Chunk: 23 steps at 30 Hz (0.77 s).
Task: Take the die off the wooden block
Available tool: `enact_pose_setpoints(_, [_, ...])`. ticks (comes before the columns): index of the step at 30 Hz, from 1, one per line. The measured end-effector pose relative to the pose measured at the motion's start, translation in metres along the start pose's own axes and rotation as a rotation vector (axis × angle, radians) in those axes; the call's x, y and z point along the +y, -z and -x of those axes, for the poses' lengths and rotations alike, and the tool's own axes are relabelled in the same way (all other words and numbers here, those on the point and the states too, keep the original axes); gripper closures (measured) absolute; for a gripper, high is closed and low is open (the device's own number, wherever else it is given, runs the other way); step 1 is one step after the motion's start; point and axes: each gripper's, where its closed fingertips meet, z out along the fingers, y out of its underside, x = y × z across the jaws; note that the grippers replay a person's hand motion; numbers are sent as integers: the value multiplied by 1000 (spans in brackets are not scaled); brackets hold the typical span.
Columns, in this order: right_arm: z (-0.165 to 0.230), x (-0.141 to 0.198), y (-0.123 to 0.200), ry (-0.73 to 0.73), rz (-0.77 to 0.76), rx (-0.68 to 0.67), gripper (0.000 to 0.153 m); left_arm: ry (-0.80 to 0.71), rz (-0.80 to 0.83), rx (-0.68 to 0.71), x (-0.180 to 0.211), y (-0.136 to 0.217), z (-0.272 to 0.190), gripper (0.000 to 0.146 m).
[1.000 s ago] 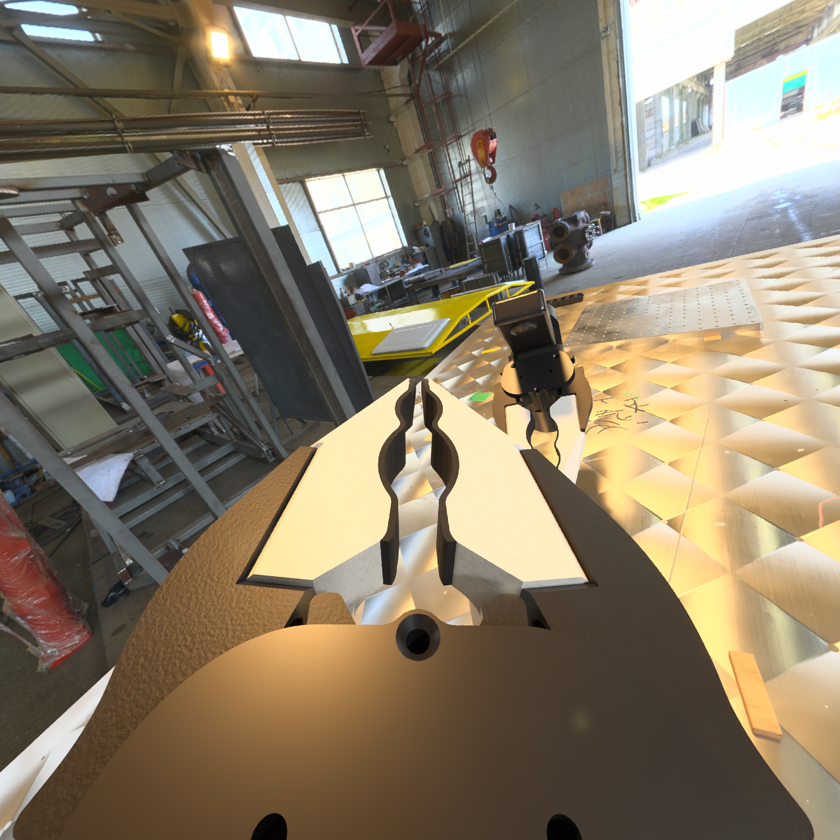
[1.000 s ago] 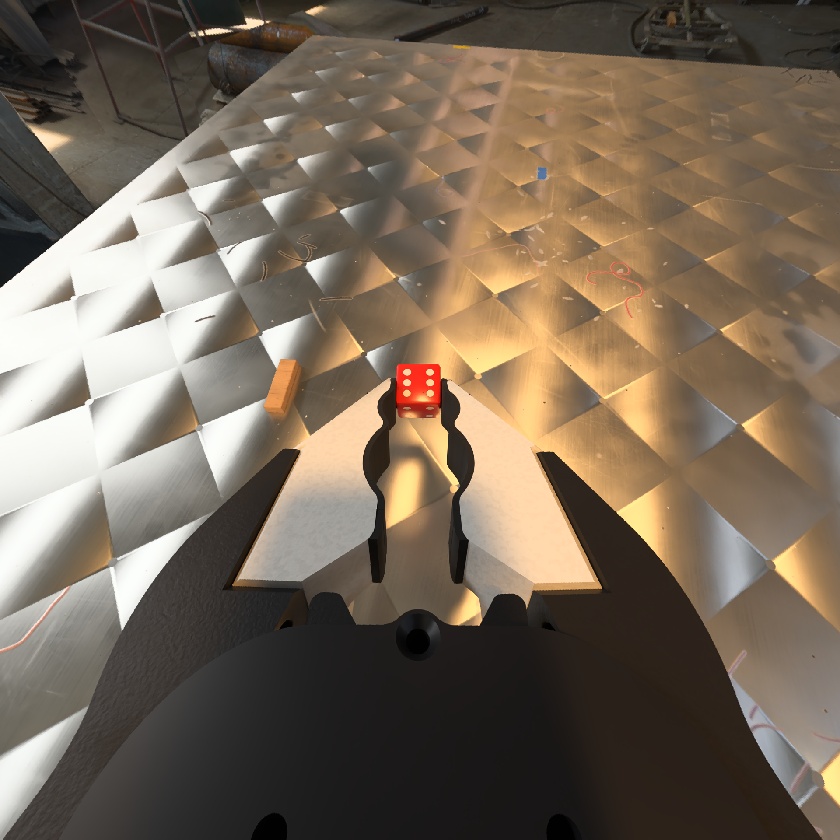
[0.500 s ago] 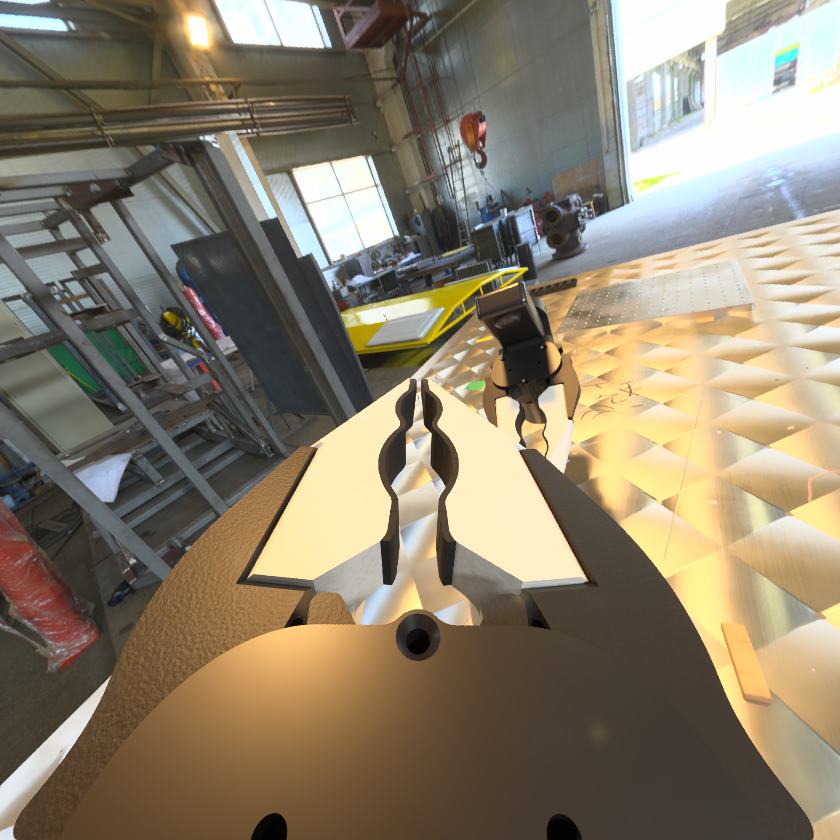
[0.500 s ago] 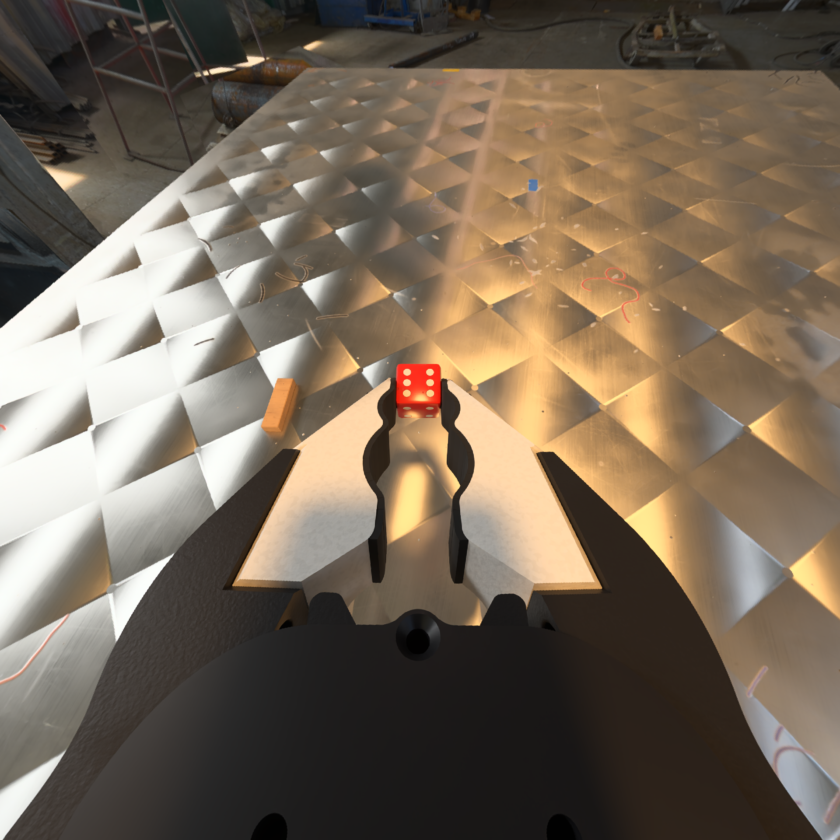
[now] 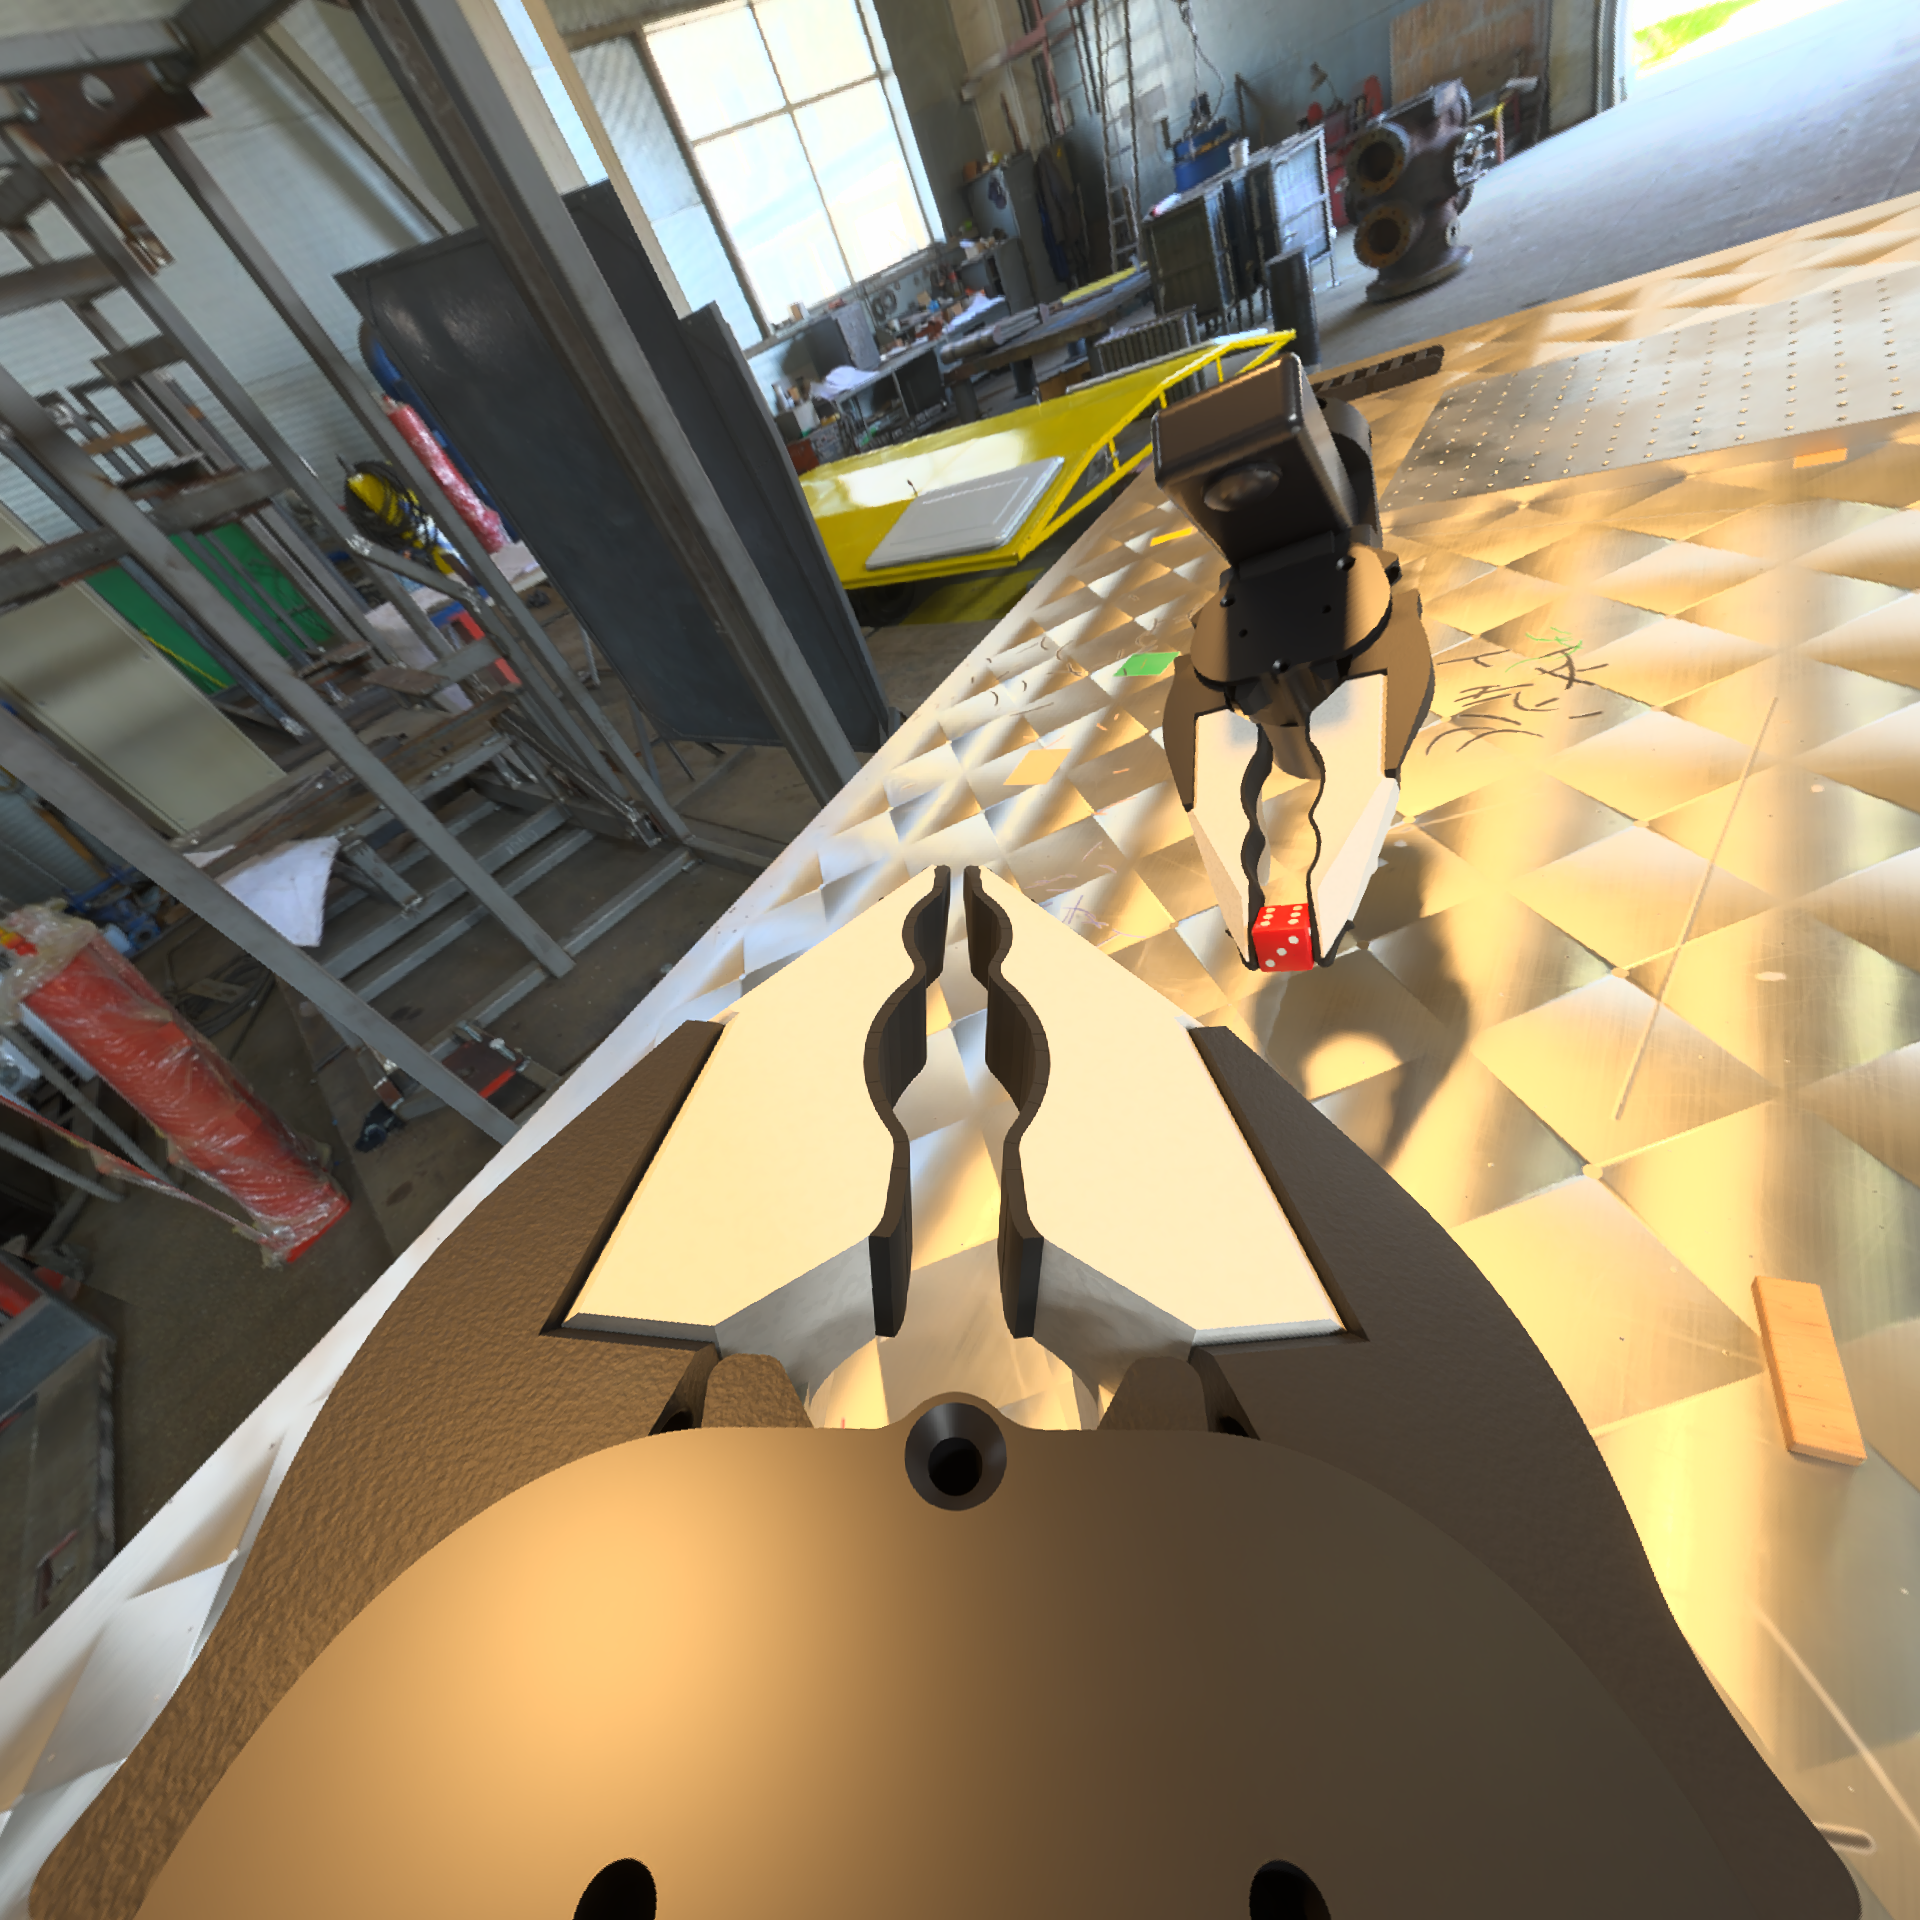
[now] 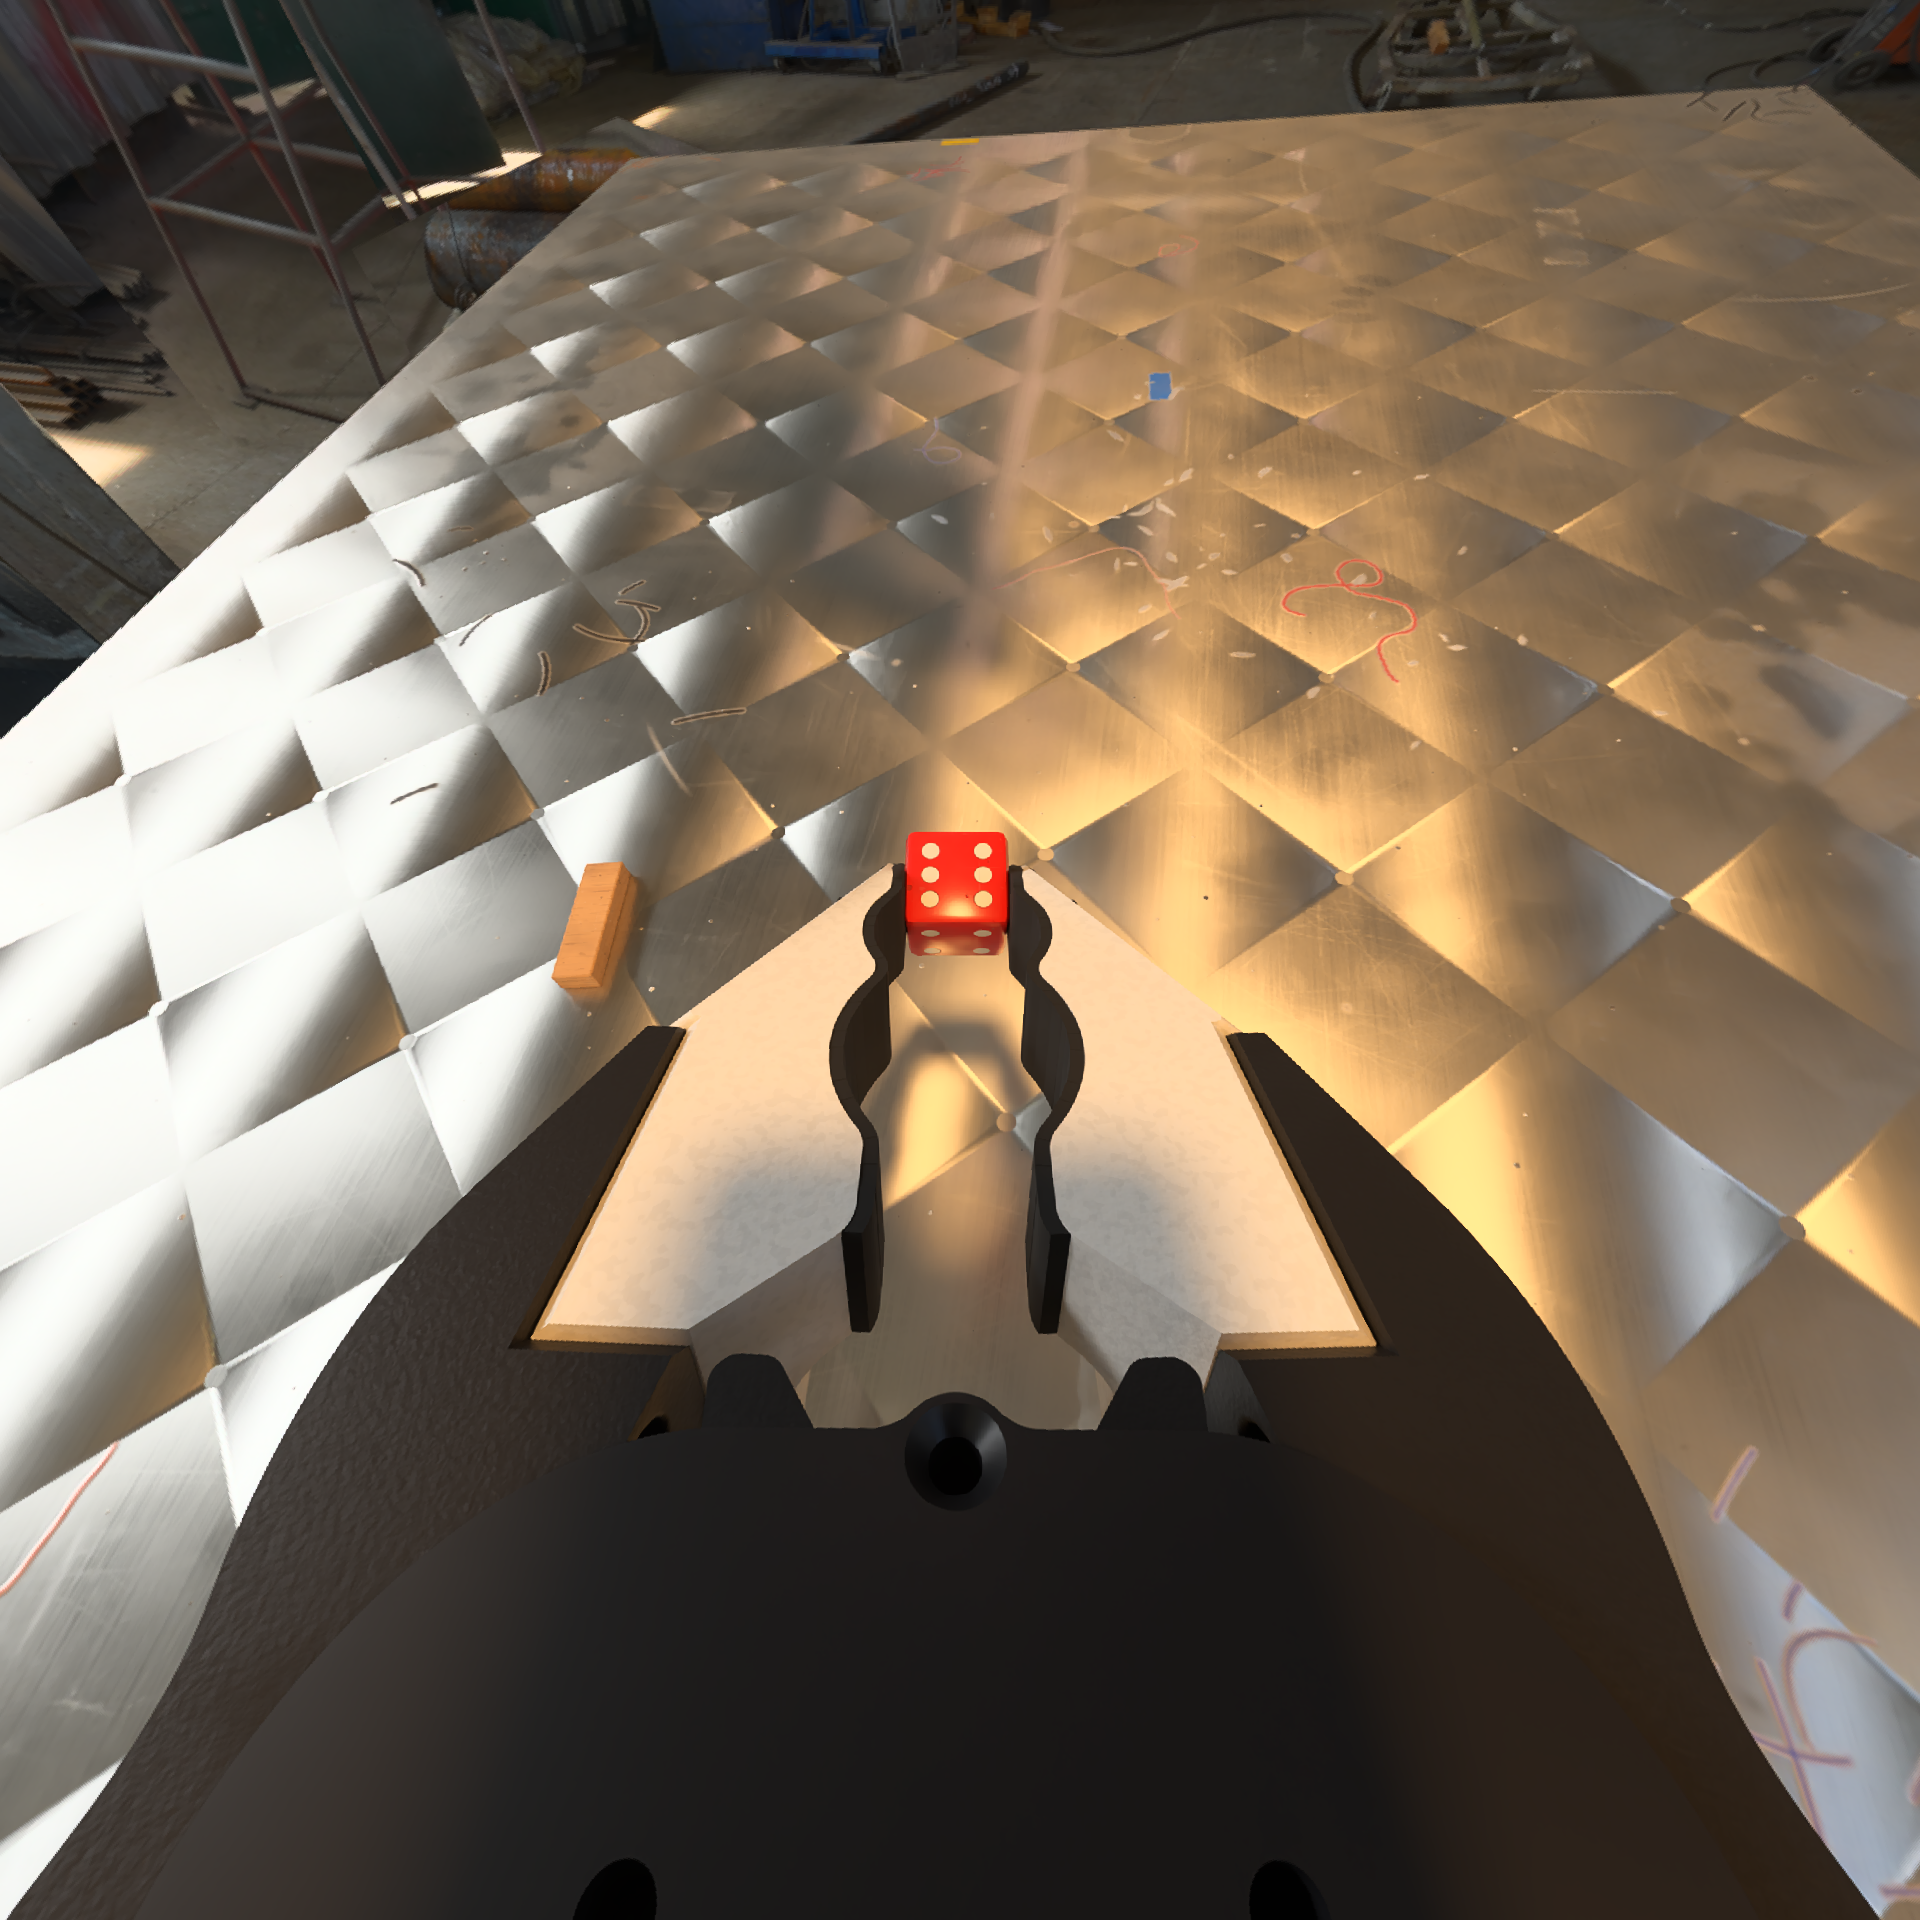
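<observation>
My right gripper (image 6: 956, 883) is shut on the red die (image 6: 956, 878) with white pips, pinched at the fingertips and held above the metal table (image 6: 1351, 727). The left wrist view shows the same black gripper (image 5: 1286, 940) pointing down with the die (image 5: 1281, 935) at its tips, close above the table. The flat wooden block (image 6: 595, 925) lies bare on the table to the left of the die, apart from it; it also lies at the right in the left wrist view (image 5: 1808, 1371). My left gripper (image 5: 956, 883) is shut and empty, near the table's left edge.
The table is a shiny quilted metal sheet with scribbles. A small blue marker (image 6: 1161, 387) sits farther off and a green patch (image 5: 1146, 663) near the far edge. The table edge (image 5: 582, 1112) drops off to the workshop floor at left, with steel frames beyond.
The left wrist view has tilted down and closed in on the right gripper, so the die at its tips now shows. The right gripper holds the die as before and has moved slightly.
</observation>
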Motion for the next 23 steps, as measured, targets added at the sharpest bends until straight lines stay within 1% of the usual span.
enact_pose_setpoints(7, [-2, -1, 3, -2, -8, 14, 134, -24, 65, 7, 11, -9, -5, 143])
enact_pose_setpoints(19, [-5, 1, 5, -9, -1, 24, 134, 0, 84, 15, 11, -9, -5, 143])
enact_pose_setpoints(23, [-6, 0, 5, -4, -2, 39, 134, 4, 131, -43, 13, -9, 1, 143])
